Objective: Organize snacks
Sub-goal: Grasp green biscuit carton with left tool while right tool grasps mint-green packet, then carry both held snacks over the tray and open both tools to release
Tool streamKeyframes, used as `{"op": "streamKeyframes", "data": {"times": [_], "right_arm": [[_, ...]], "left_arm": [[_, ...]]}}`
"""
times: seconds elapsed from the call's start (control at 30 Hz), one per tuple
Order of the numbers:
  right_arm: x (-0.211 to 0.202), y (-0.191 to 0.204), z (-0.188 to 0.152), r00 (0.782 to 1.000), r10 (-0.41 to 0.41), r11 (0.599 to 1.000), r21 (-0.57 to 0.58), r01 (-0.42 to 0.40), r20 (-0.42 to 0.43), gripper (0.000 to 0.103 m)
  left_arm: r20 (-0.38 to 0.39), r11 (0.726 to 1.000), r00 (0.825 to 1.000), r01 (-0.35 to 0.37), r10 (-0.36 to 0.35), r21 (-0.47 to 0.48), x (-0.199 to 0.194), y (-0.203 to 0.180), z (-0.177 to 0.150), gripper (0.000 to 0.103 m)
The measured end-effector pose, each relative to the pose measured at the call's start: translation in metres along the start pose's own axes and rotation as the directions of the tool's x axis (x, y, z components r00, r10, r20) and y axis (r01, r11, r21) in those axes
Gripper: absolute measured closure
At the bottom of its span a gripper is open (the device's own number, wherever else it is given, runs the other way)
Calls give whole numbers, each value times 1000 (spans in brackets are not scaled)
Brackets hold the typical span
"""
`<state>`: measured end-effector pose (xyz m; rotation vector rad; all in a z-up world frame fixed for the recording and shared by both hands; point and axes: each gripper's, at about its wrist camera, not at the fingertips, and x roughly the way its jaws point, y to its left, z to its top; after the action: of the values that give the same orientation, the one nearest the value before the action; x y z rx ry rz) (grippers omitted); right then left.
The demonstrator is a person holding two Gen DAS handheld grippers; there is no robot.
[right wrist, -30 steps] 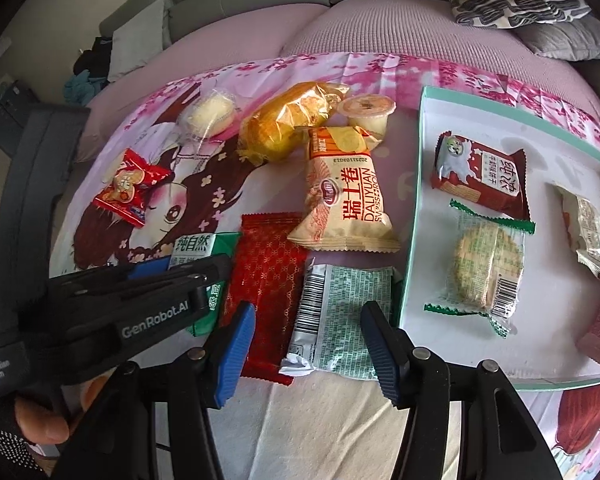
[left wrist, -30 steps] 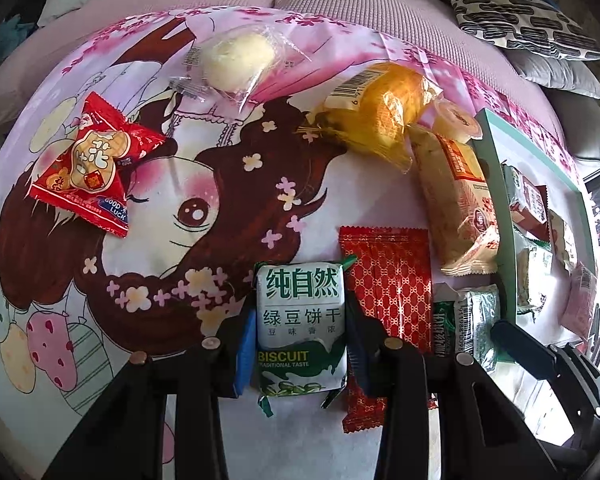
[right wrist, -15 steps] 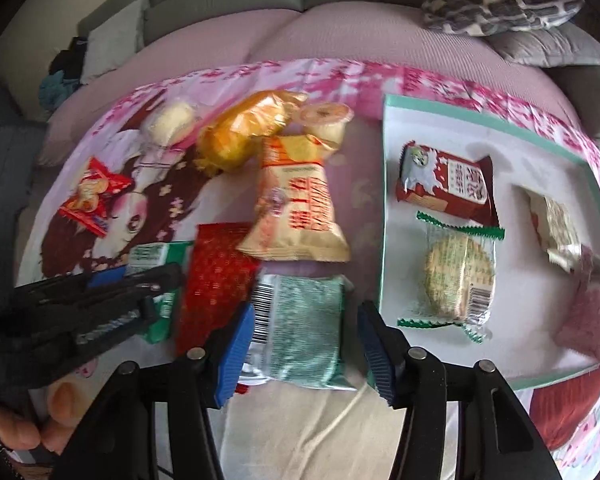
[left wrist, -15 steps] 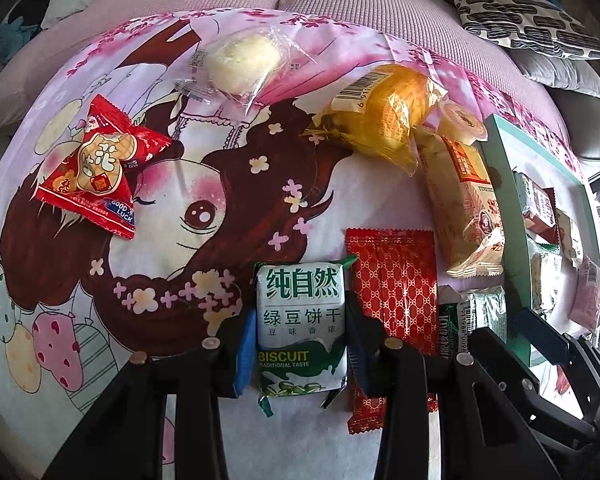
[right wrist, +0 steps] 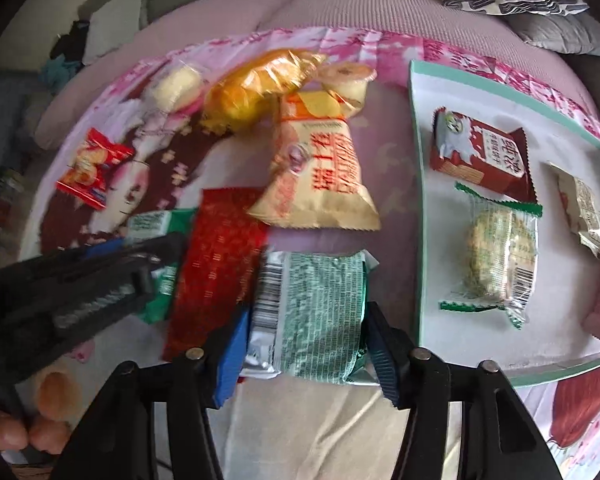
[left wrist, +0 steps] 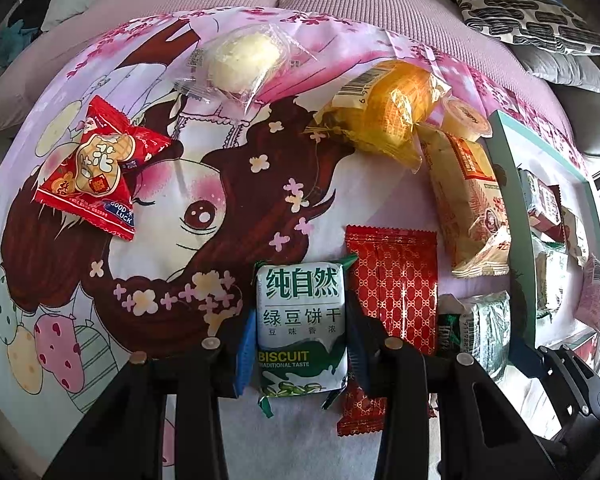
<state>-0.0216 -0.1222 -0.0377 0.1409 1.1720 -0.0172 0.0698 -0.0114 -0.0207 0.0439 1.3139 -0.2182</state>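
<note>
On the tray (right wrist: pixel 416 200), roughly five packets lie sorted; seven remain on the printed cloth (left wrist: pixel 172 184) (estimated). Left gripper (left wrist: pixel 300 344) fingers clamped on biscuit pack (left wrist: pixel 302 320); right gripper (right wrist: pixel 304 340) fingers clamped on green packet (right wrist: pixel 312 312).

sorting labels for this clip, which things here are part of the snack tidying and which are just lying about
In the job: green biscuit pack, green foil pack, red patterned packet, tray, left gripper, right gripper.

Lying about: patterned cushion, cartoon cloth.
</note>
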Motion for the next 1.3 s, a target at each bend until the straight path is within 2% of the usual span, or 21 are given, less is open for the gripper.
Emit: {"op": "streamKeyframes", "data": {"times": [0.2, 0.47, 0.53, 0.7, 0.97, 1.13, 1.23, 1.3], "right_arm": [[10, 17, -4, 996, -89, 992, -89, 90, 12, 46], [11, 18, -4, 996, -90, 992, -89, 91, 19, 46], [9, 16, -4, 996, -83, 994, -71, 84, 19, 49], [-9, 4, 2, 996, -75, 996, -36, 77, 48, 50], [-59, -11, 10, 984, -16, 1000, 20, 13, 178, 50], [-63, -25, 16, 980, -31, 997, 79, 16, 199, 50], [-72, -48, 17, 974, -37, 990, 140, 6, 222, 50], [-78, -65, 19, 967, -70, 983, 181, 26, 244, 50]], "left_arm": [[-4, 999, 999, -32, 32, 26, 7, -4, -1, 61], [13, 999, 999, -42, 42, 13, 6, -6, 1, 62], [18, 999, 999, -38, 38, 5, 2, -2, 1, 62], [69, 999, 997, -32, 32, -12, -14, 1, 4, 62], [182, 1000, 983, -22, 25, -19, -52, -4, 8, 62], [231, 1000, 973, -5, 5, -1, -64, -16, 8, 62], [246, 1000, 969, 8, -12, 20, -68, -28, 9, 62], [249, 999, 968, 22, -30, 37, -71, -35, 10, 62]]}}
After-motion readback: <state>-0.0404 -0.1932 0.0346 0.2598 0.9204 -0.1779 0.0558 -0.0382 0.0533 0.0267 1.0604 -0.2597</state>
